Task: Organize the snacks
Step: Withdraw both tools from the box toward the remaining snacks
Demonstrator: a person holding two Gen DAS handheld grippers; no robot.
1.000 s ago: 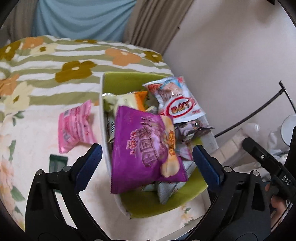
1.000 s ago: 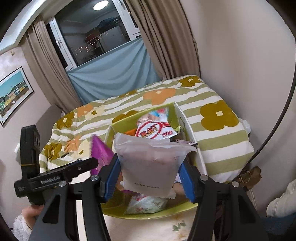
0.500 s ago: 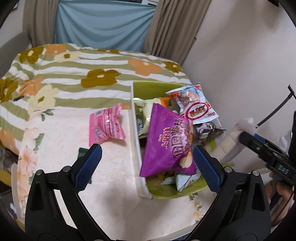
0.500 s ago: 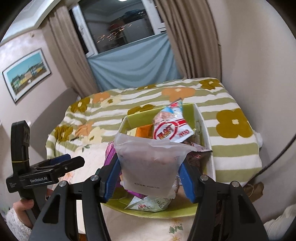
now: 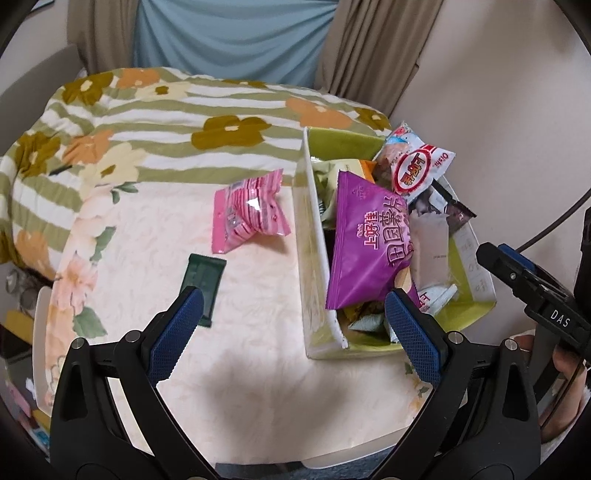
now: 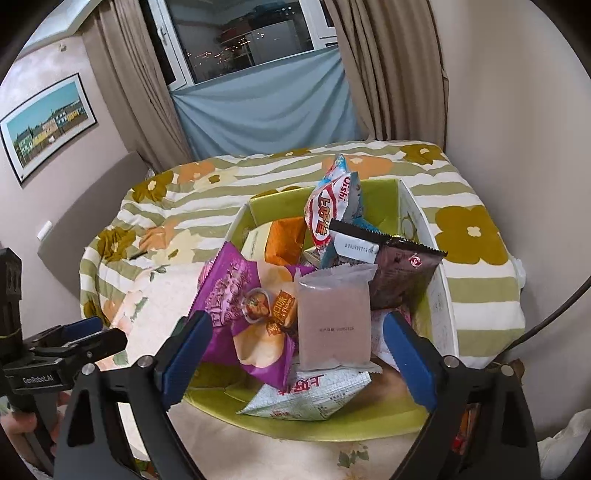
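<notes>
— What carries the items?
— I see a table (image 5: 258, 387) under a floral cloth.
— What lies directly on it?
— A green box (image 5: 314, 266), a pink packet (image 5: 247, 218) beside it, a dark green bar (image 5: 203, 280) nearer me.

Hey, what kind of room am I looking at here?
Most likely a home bedroom or living room: a floral striped blanket drapes the furniture by a curtained window, a framed picture hangs on the wall, and a green snack box sits on the tablecloth.
</notes>
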